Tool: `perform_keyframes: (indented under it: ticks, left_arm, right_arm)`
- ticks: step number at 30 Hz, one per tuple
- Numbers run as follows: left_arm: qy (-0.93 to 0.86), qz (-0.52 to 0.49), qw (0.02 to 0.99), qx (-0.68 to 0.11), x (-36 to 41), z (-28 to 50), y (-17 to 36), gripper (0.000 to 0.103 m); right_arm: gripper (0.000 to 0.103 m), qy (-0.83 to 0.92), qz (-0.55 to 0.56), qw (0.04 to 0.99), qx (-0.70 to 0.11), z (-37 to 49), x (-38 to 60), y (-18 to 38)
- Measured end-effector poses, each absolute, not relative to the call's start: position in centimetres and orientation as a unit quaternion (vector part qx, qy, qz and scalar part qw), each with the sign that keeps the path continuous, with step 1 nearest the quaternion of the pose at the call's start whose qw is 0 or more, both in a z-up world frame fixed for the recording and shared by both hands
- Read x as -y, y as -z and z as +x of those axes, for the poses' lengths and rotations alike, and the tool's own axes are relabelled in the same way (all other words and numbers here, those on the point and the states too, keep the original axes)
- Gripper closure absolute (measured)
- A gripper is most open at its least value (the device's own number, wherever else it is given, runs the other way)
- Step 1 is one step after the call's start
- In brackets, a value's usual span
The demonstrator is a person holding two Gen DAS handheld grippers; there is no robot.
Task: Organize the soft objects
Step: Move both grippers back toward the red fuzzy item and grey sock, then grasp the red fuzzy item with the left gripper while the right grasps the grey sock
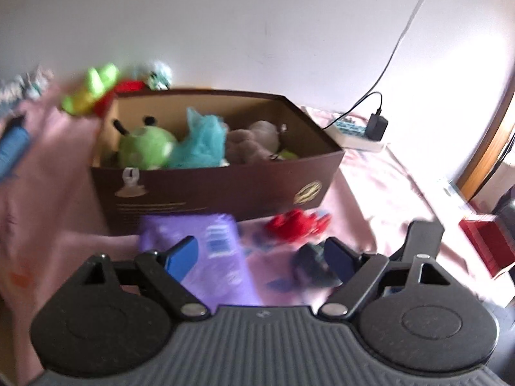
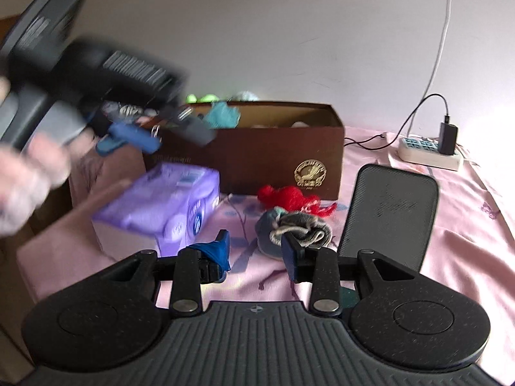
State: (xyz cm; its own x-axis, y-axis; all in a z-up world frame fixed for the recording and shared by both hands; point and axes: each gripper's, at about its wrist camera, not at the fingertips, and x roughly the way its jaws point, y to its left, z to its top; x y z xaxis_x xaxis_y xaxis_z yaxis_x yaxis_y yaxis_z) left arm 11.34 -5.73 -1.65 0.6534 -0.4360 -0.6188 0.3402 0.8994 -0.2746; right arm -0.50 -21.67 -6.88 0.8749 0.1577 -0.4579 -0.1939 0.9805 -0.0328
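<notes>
Your brown cardboard box [image 1: 219,173] already holds several plush toys, but with both the left gripper [image 1: 257,257] and right gripper [image 2: 256,251] gaping empty, the red yarn toy [image 2: 289,197] and grey knitted bundle [image 2: 296,230] wait on the pink bedsheet [image 2: 450,225] before it.

the box [image 2: 283,160] was brown cardboard, smooth outside with a shiny gold emblem, raw and matt inside. the pink cloth [image 2: 466,225] under it looked soft and creased. the purple pack [image 2: 164,206] was glossy plastic film. the red toy [image 2: 289,196] was fuzzy yarn, the grey sock [image 2: 299,228] knitted. the right gripper [image 2: 256,251] was matt speckled black plastic with ribbed grey trim and metal rivets.
</notes>
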Motion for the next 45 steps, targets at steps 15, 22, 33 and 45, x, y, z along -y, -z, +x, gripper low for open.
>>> perform_keyframes:
  ticks: [15, 22, 33, 45]
  left_arm:
    - [0.211, 0.008, 0.881, -0.424, 14.8, 20.0, 6.6, 0.014]
    - [0.218, 0.010, 0.864, -0.453, 16.3, 22.8, 9.4, 0.011]
    - [0.206, 0.022, 0.874, -0.440, 16.9, 22.6, 9.8, 0.071]
    - [0.171, 0.012, 0.911, -0.374, 13.0, 17.3, 5.9, 0.074]
  right_arm:
    - [0.084, -0.087, -0.048, 0.964, -0.244, 1.1, 22.5, 9.3]
    - [0.084, -0.082, -0.033, 0.963, -0.253, 2.6, 23.0, 10.2]
    - [0.083, -0.096, -0.043, 0.965, -0.241, 2.8, 22.2, 10.4]
    - [0.082, -0.064, -0.150, 0.968, -0.191, 2.3, 19.5, 9.3]
